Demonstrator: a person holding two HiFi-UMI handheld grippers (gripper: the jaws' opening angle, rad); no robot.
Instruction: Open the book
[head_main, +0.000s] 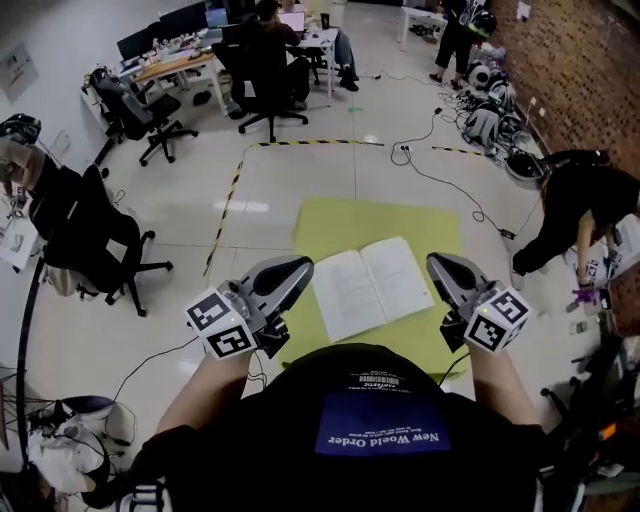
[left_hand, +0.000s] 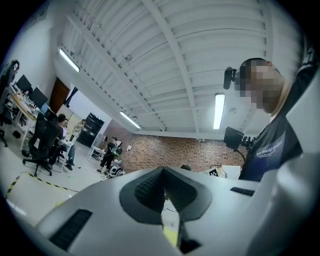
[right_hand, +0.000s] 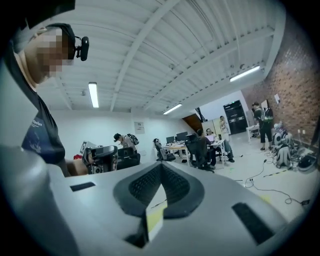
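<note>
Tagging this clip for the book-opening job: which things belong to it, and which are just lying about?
Job: book, lying open; yellow mat under it; left hand-held gripper; right hand-held gripper, both shut.
Lying about: office chairs; desks; black-and-yellow floor tape.

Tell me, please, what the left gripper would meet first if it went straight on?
Probably the left page of the open book: the left gripper, jaws shut, aims at it from close by, though height is unclear.
</note>
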